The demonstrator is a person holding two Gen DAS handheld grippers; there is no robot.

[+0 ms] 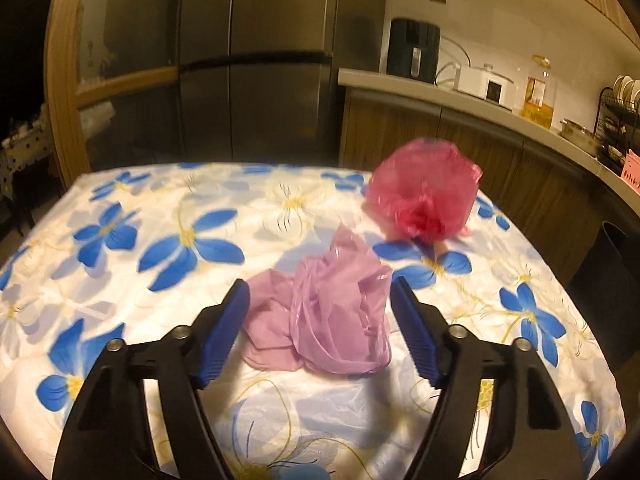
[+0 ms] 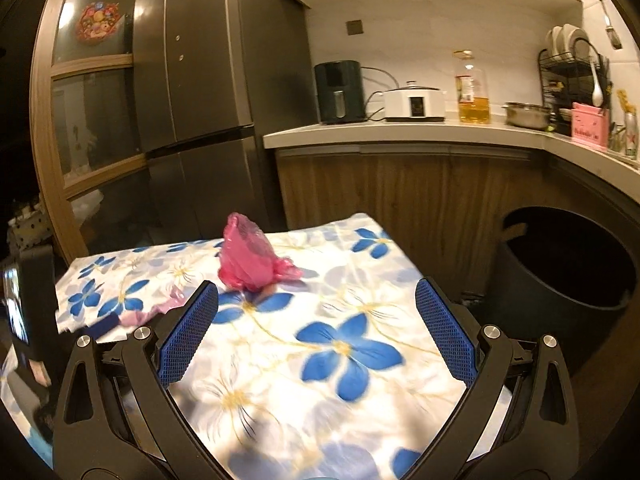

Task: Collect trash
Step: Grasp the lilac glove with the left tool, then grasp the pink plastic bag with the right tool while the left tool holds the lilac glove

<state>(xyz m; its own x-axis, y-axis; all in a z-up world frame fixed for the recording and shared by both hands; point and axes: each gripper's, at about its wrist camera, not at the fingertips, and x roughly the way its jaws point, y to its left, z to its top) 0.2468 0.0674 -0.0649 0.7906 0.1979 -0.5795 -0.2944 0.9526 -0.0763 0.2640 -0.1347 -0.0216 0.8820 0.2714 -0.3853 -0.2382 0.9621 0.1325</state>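
Observation:
A crumpled pale pink plastic bag (image 1: 324, 312) lies on the flowered tablecloth (image 1: 120, 240). My left gripper (image 1: 320, 292) is open, its blue-padded fingers either side of that bag, just above it. A darker red-pink crumpled bag (image 1: 422, 192) lies farther back right on the table; it also shows in the right wrist view (image 2: 250, 260). My right gripper (image 2: 316, 294) is open and empty over the tablecloth (image 2: 320, 360), short of the red-pink bag. The pale bag (image 2: 160, 306) shows at the left there, beside the left gripper's body (image 2: 28, 304).
A black round bin (image 2: 568, 280) stands on the floor right of the table. A steel fridge (image 2: 208, 80) stands behind the table. The counter (image 2: 400, 130) holds an air fryer, a white cooker, an oil bottle, a pot and a dish rack.

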